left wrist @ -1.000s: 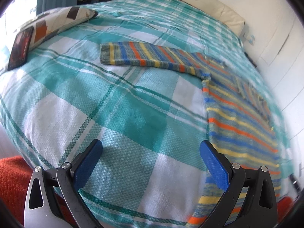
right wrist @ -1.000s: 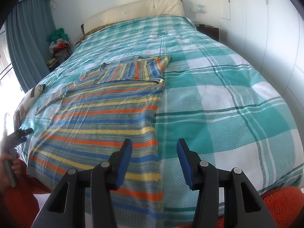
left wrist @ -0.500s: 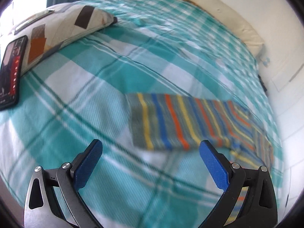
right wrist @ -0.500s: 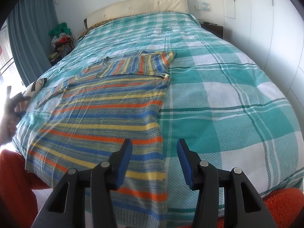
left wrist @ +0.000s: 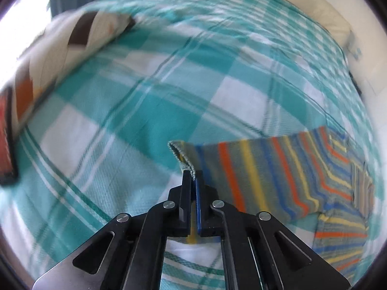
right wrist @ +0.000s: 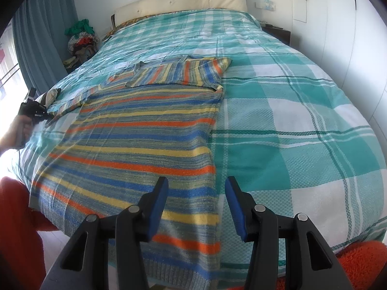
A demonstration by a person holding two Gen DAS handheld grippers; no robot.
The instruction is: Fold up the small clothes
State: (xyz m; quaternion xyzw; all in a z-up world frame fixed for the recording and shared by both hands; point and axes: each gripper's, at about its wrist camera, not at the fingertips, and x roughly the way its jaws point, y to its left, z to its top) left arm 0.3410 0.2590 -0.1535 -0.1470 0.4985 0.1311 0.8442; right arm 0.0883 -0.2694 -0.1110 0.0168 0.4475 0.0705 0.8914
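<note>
Sweater: one striped sweater (right wrist: 135, 140) lies flat on the bed (right wrist: 302, 111), body near the foot edge, one sleeve folded across the chest, the other stretched out to the side.
Left tongs: the left tongs (left wrist: 192, 181) have just clamped together on the cuff (left wrist: 181, 155) of the outstretched sleeve; the cuff edge sits pinched between the pads.
Right tongs: the right tongs (right wrist: 196, 193) hang part open over the sweater's hem side edge, nothing between the pads.
Around: one patterned pillow (left wrist: 60, 55) and one dark phone (left wrist: 6, 142) lie beside the sleeve, apart from it; blue curtain (right wrist: 36, 55); a clothes heap (right wrist: 81, 38) by the headboard (right wrist: 179, 2).
In the way: nothing lies on the sweater.
Count: two tongs, one sweater, one pillow.
</note>
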